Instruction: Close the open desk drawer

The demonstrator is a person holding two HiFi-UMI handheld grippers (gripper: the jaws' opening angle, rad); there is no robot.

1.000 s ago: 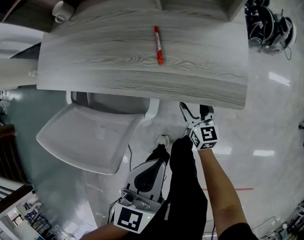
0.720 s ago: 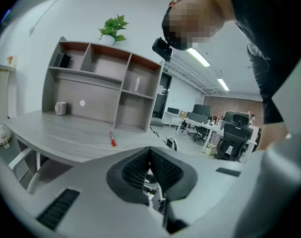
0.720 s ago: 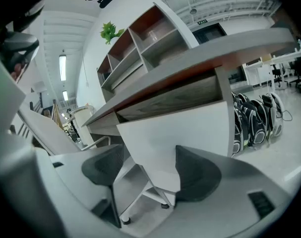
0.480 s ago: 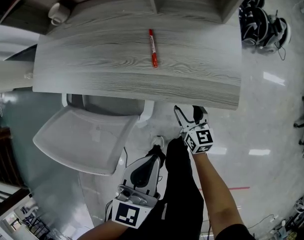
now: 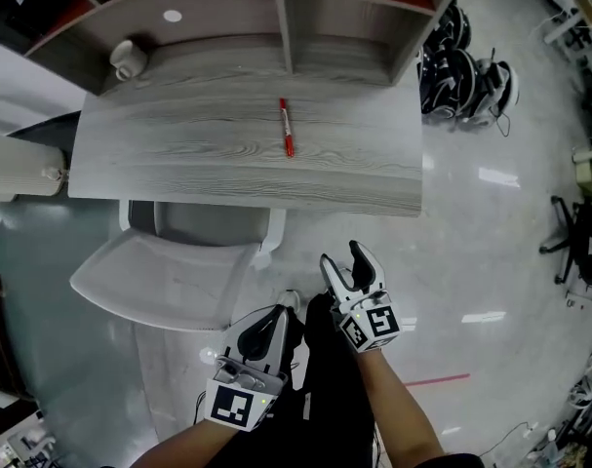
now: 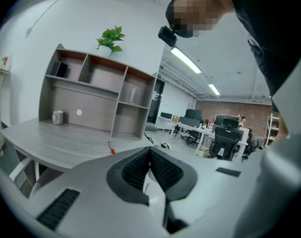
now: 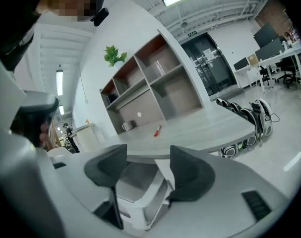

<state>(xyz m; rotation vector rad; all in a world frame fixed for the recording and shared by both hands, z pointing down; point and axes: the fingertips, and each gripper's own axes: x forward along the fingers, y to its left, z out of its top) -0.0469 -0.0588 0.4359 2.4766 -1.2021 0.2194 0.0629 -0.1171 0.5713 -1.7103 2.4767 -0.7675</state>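
The grey wood desk (image 5: 227,169) fills the upper head view, and no open drawer shows under its front edge in any view. My right gripper (image 5: 342,258) hovers over the floor, short of the desk's front right part. Its jaws are apart and closing with nothing between them; in the right gripper view (image 7: 148,163) the desk (image 7: 200,133) and a white chair (image 7: 140,195) lie beyond. My left gripper (image 5: 275,314) hangs lower left by the person's leg, its pads together. In the left gripper view (image 6: 150,151) it faces the desk (image 6: 51,139) from a distance.
A red pen (image 5: 287,128) lies on the desk and a white mug (image 5: 128,58) stands by the shelf unit (image 5: 281,13) at the back. The white chair (image 5: 159,279) is tucked under the desk's left half. Black gear (image 5: 466,76) lies on the floor at right.
My right gripper has risen and drawn back from the desk's front edge, and its jaws have narrowed a little. The left gripper shifted slightly up. The head view has pulled back.
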